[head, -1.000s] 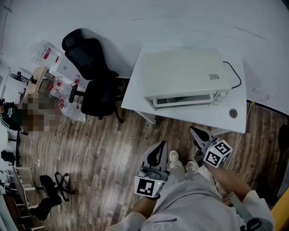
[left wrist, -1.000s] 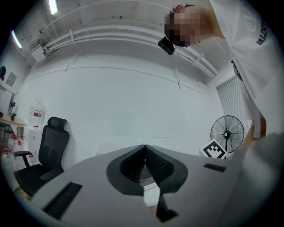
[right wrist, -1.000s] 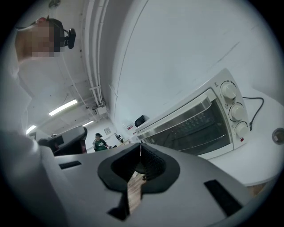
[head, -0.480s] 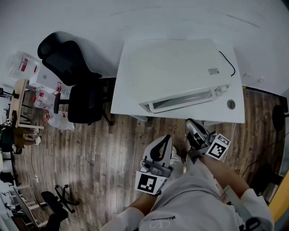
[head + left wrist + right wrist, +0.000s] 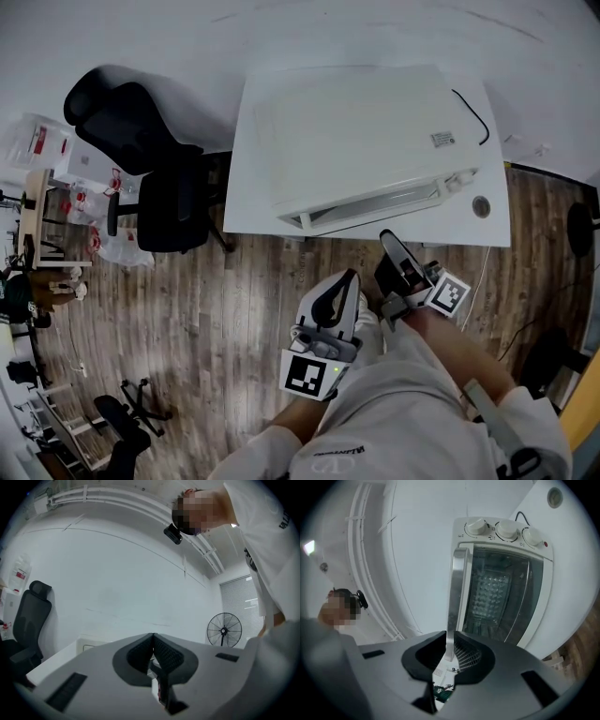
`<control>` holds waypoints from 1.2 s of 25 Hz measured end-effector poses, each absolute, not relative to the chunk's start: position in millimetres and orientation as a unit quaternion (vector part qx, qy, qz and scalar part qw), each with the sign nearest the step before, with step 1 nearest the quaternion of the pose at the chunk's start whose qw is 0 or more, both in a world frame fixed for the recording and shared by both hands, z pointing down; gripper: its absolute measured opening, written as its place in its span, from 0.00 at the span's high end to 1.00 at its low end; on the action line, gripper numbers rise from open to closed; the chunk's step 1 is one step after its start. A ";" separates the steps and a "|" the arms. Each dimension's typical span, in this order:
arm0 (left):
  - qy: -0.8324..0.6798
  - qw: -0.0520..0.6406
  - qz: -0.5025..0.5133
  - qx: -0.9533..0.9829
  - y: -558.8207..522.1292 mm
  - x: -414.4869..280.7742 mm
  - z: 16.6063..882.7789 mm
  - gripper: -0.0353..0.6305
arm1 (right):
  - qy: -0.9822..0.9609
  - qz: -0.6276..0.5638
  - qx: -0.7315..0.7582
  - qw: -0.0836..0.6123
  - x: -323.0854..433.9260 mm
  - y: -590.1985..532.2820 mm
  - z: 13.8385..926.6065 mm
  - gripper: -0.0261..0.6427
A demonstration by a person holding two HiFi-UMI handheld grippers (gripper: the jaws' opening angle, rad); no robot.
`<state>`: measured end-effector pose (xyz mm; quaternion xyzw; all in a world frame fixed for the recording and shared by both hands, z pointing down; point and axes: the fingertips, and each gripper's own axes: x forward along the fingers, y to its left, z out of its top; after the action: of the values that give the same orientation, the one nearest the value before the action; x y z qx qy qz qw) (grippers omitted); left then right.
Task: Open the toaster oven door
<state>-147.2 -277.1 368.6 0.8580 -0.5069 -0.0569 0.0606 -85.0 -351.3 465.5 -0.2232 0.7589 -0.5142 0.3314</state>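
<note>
The white toaster oven [image 5: 356, 131] stands on the white table [image 5: 255, 202] with its glass door [image 5: 370, 202] closed. In the right gripper view the door [image 5: 499, 592], its silver handle [image 5: 455, 588] and three knobs [image 5: 506, 529] appear turned on their side. My right gripper [image 5: 385, 237] hovers just short of the table's front edge. Its jaws have just been opening to a narrow gap [image 5: 450, 637]; the handle shows beyond the gap, not gripped. My left gripper [image 5: 349, 277] is held lower over the floor, shut and empty [image 5: 153, 637].
A black office chair [image 5: 141, 150] stands left of the table on the wood floor [image 5: 216, 309]. A black cable [image 5: 473, 108] runs behind the oven, and a round grommet [image 5: 481, 207] sits at the table's right front corner. A standing fan [image 5: 224, 630] is off to the side.
Both grippers have moved forward toward the table. The right gripper has rolled, its marker cube turning, and now sits close below the oven's front.
</note>
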 end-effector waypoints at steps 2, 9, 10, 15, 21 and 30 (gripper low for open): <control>-0.509 0.060 -0.059 0.857 -279.2 -142.6 366.2 0.94 | 0.754 -0.522 -0.216 0.336 -86.4 -354.9 466.0 0.86; -0.512 0.063 -0.060 0.854 -281.5 -131.3 366.3 0.94 | 0.738 -0.534 -0.203 0.359 -90.1 -366.7 460.4 0.78; -0.512 0.063 -0.060 0.854 -281.9 -129.3 366.6 0.94 | 0.734 -0.537 -0.205 0.362 -88.9 -369.2 462.3 0.77; -0.510 0.064 -0.059 0.856 -286.0 -122.0 367.9 0.94 | 0.721 -0.539 -0.211 0.381 -82.3 -382.5 461.3 0.77; -0.507 0.067 -0.060 0.857 -289.6 -114.8 369.4 0.94 | 0.714 -0.539 -0.222 0.386 -78.6 -394.2 458.0 0.77; -0.509 0.068 -0.059 0.856 -287.4 -112.2 371.5 0.94 | 0.708 -0.542 -0.232 0.388 -77.0 -392.9 458.7 0.78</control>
<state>-112.2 -287.4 371.5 0.8562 -0.5088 -0.0593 0.0676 -77.0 -392.9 458.7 -0.2323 0.7081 -0.5422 0.3883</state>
